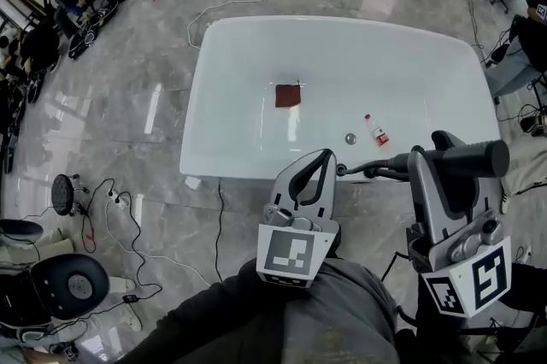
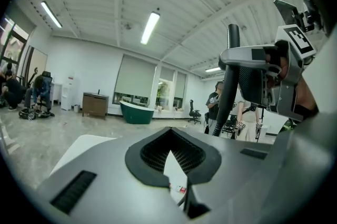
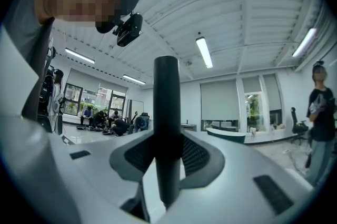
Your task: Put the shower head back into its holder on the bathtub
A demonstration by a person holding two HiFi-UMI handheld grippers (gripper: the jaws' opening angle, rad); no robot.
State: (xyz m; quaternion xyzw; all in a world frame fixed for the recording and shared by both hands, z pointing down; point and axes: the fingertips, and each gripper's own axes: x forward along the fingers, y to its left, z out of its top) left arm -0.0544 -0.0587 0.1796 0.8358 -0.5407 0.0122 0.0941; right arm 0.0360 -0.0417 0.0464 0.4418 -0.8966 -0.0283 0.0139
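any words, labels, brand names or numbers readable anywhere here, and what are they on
No words or numbers can be read in any view.
Bottle in the bathtub: red label, print too small to read.
Marker cube on the left hand-held gripper: black-and-white squares, no letters.
Marker cube on the right hand-held gripper: same kind of pattern, no letters.

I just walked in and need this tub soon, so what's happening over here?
A person stands at the near edge of the white bathtub with a hand-held gripper in each hand. The right hand-held gripper is clamped on the dark shower head, whose hose trails left. The left hand-held gripper is shut and empty. The shower head is not yet in a holder. A brown cloth and a small bottle lie in the tub.
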